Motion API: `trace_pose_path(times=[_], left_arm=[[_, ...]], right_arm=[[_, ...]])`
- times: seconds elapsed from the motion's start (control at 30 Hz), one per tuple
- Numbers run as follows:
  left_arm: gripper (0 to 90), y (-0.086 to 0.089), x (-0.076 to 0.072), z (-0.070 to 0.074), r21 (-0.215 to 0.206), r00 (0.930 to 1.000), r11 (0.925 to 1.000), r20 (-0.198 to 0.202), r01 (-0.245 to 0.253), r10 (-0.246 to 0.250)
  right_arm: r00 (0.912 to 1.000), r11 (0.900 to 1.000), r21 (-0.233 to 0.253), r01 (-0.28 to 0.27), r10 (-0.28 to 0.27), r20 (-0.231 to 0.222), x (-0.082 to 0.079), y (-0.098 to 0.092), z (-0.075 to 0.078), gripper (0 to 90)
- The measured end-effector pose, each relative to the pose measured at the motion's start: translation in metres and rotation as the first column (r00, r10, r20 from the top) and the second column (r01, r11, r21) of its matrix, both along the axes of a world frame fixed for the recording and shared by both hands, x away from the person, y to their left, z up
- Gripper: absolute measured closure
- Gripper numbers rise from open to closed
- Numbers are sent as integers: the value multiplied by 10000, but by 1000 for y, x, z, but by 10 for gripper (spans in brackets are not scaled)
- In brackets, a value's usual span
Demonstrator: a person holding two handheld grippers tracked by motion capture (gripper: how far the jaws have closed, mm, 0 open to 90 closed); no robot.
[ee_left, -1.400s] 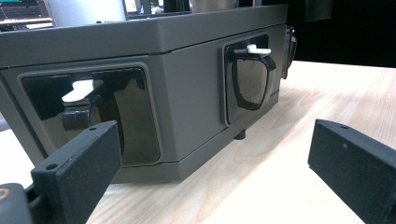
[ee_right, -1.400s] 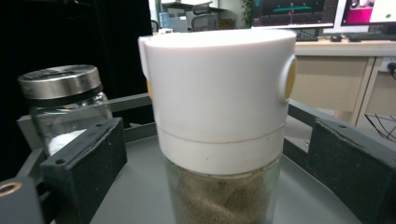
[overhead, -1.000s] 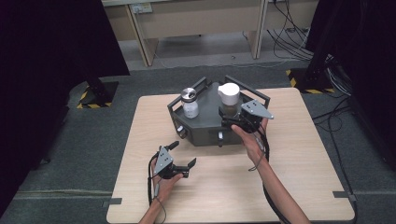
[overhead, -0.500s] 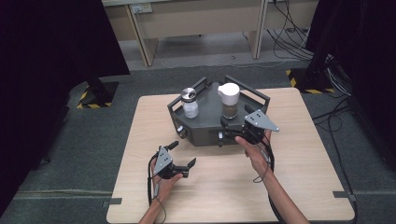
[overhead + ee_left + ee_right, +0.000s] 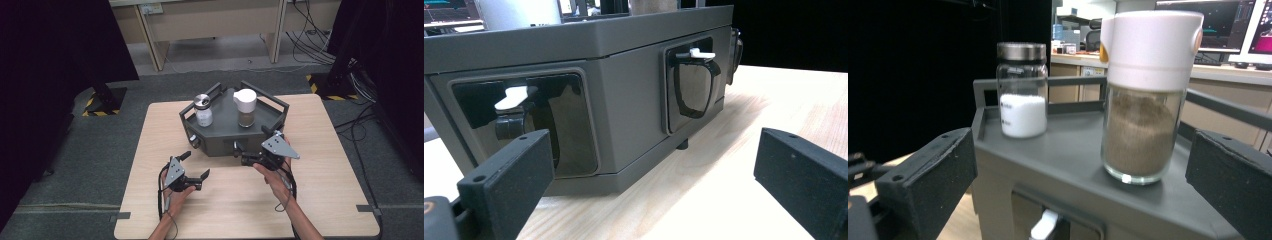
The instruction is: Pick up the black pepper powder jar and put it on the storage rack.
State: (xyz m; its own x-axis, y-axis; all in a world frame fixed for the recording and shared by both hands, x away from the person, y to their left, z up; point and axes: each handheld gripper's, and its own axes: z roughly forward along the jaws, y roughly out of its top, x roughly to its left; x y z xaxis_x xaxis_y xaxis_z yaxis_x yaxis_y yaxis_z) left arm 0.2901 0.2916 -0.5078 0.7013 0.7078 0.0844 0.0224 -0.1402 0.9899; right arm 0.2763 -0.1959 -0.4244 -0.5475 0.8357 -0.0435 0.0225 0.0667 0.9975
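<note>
A grey many-sided caddy (image 5: 220,142) with a railed top stands mid-table. On it are a metal-lidded jar of white powder (image 5: 203,111) (image 5: 1023,90) and a white-capped jar of brown powder (image 5: 245,107) (image 5: 1145,100). My right gripper (image 5: 252,152) (image 5: 1078,180) is open just before the caddy's front right face and holds nothing. It looks over the top at both jars. My left gripper (image 5: 195,164) (image 5: 649,185) rests open on the table in front of the caddy, facing its drawer fronts (image 5: 624,110).
Two drawer fronts carry white pull tabs (image 5: 696,52) (image 5: 511,97), and another tab (image 5: 1045,225) shows below the brown jar. The wooden table (image 5: 320,200) has bare room at front and right. A desk and cables lie on the floor beyond.
My right gripper has drawn back from beside the brown jar toward the person, to the caddy's front face. The left gripper has not moved.
</note>
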Motion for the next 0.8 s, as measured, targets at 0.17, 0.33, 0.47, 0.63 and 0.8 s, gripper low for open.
trace_pose_path(times=[0.17, 0.33, 0.47, 0.63, 0.8], left_arm=[[20, 0, 0, 0, 11, 10000, 10000, 0, -3, 3], [19, 0, 0, 0, 10, 10000, 10000, -7, -8, 8], [20, 0, 0, 0, -3, 10000, 10000, -10, -25, 25], [20, 1, 0, 0, 2, 10000, 10000, -4, -47, 47], [20, 2, 0, 0, -1, 10000, 10000, -8, -61, 61]], right_arm=[[9999, 9999, -131, 67, -69, -135, -7, -4, -8, 3], [9995, 9996, -258, 93, -101, -295, -13, -9, -17, 3], [9993, 9995, -304, 93, -105, -372, -16, -11, -26, 3], [9984, 9994, -347, 45, -64, -558, -20, -12, -37, 3], [9978, 9993, -362, 38, -61, -653, -23, -14, -43, 3]])
